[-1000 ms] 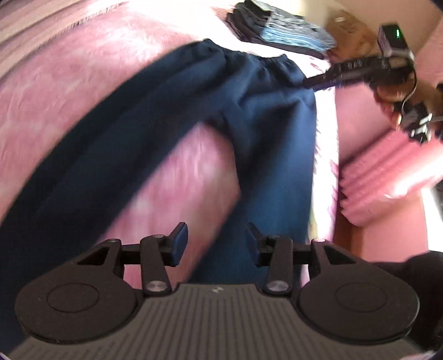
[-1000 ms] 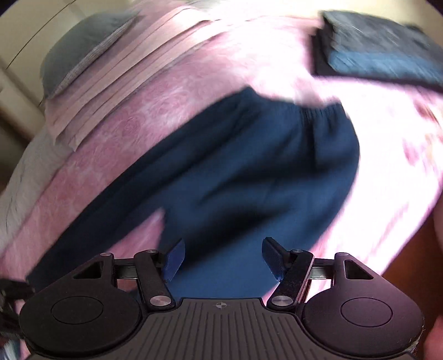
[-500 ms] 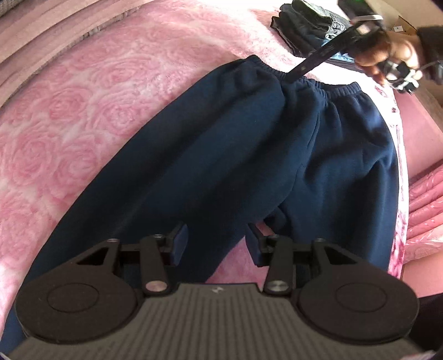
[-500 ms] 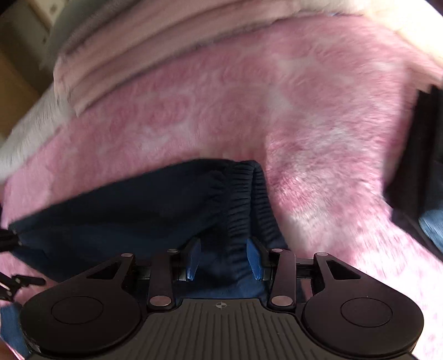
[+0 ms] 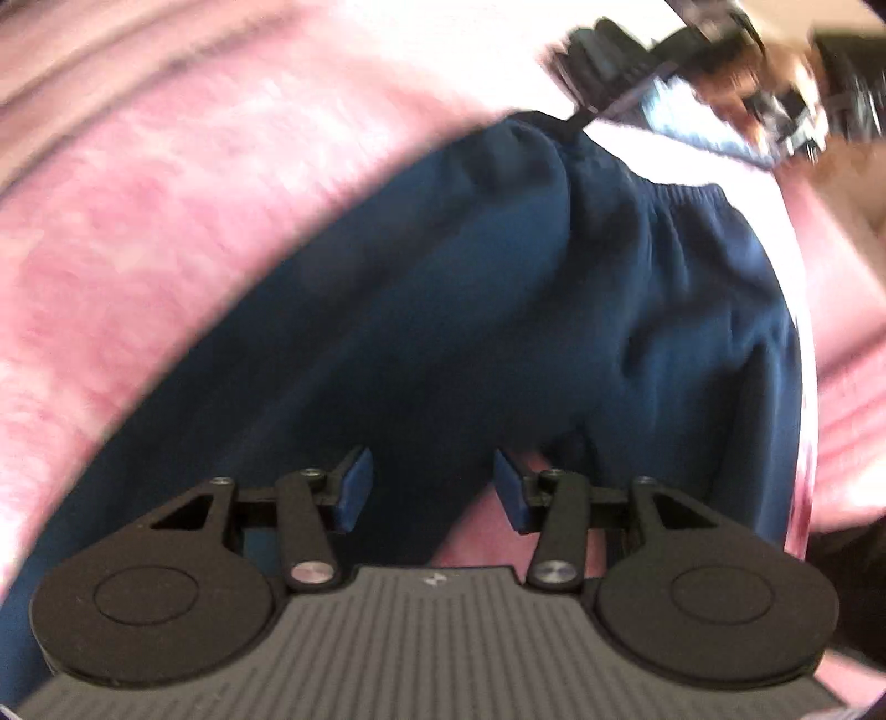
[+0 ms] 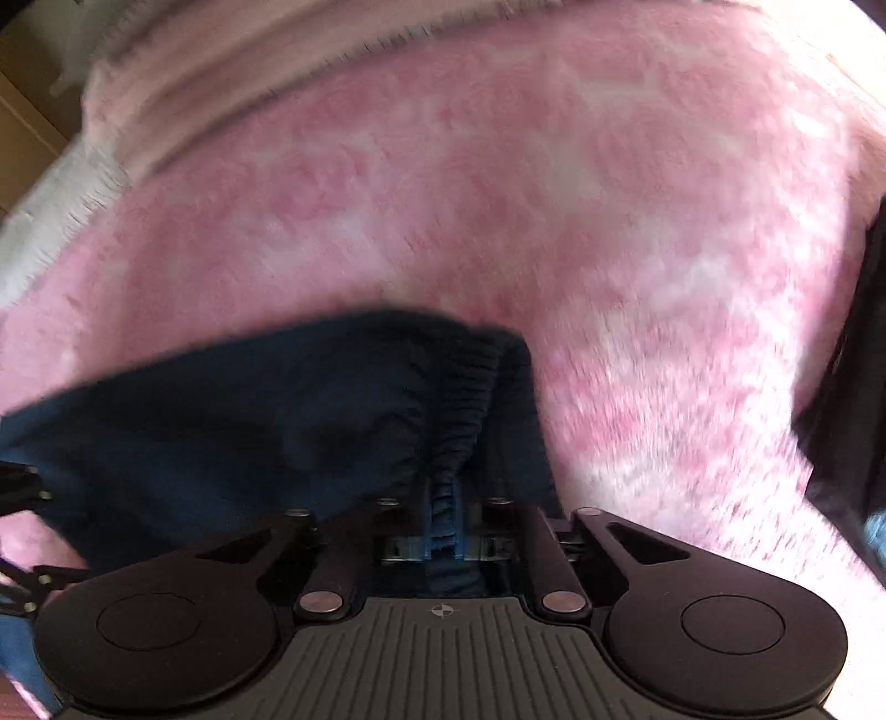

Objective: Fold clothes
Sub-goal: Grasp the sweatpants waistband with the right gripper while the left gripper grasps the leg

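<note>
Here my right gripper has its fingers clamped on the ribbed waistband of the navy fleece sweatpants, which run lengthwise across the pink rose-patterned bed blanket; my left gripper, fingers apart (holding nothing), hovers nearer the legs.

Pink fleece blanket, mottled rose and white, covers the bed. Paler pink folded bedding along the blanket's far edge. Dark folded clothes stack at far right corner; its edge shows at the blanket's right side. Motion blur throughout.
</note>
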`<action>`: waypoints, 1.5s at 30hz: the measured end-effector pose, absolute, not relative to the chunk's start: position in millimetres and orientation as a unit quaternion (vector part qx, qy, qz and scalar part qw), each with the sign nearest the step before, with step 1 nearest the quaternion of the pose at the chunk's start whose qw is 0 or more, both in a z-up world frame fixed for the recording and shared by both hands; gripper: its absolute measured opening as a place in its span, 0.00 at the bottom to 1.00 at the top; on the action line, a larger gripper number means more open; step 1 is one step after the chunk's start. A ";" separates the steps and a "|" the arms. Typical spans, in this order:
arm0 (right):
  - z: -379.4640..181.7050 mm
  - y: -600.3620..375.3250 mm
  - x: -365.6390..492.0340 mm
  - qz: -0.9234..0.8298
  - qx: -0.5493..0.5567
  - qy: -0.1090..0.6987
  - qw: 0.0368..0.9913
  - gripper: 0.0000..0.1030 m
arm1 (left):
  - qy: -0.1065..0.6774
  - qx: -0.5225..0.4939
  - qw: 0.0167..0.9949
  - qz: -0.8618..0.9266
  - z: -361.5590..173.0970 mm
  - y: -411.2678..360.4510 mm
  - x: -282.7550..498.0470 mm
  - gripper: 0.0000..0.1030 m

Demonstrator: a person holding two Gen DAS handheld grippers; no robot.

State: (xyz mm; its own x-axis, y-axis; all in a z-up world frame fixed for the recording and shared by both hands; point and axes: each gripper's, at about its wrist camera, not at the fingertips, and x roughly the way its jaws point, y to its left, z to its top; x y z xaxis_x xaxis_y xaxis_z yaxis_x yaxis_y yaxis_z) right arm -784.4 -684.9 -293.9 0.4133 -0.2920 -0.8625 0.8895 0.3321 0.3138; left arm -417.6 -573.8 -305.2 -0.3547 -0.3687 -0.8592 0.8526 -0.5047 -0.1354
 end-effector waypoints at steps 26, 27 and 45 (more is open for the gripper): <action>-312.4 -653.4 -831.1 -0.303 0.429 0.396 0.753 0.38 | 0.291 0.455 0.425 -0.726 -328.8 -703.8 -424.0 0.45; -312.9 -650.4 -831.3 -0.303 0.421 0.408 0.751 0.23 | 0.287 0.464 0.417 -0.727 -328.2 -702.7 -420.3 0.45; -311.3 -717.7 -791.1 -0.350 0.446 0.310 0.763 0.61 | 0.208 0.525 0.385 -0.730 -349.5 -683.7 -413.6 0.03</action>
State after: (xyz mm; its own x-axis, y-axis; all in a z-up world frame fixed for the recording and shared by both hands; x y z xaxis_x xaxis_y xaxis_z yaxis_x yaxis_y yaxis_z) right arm -791.1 -717.7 -311.3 0.5627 -0.2576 -0.7855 0.8109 0.3566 0.4640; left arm -413.6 -683.7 -349.5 -0.1514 -0.3438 -0.9267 0.7805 -0.6168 0.1013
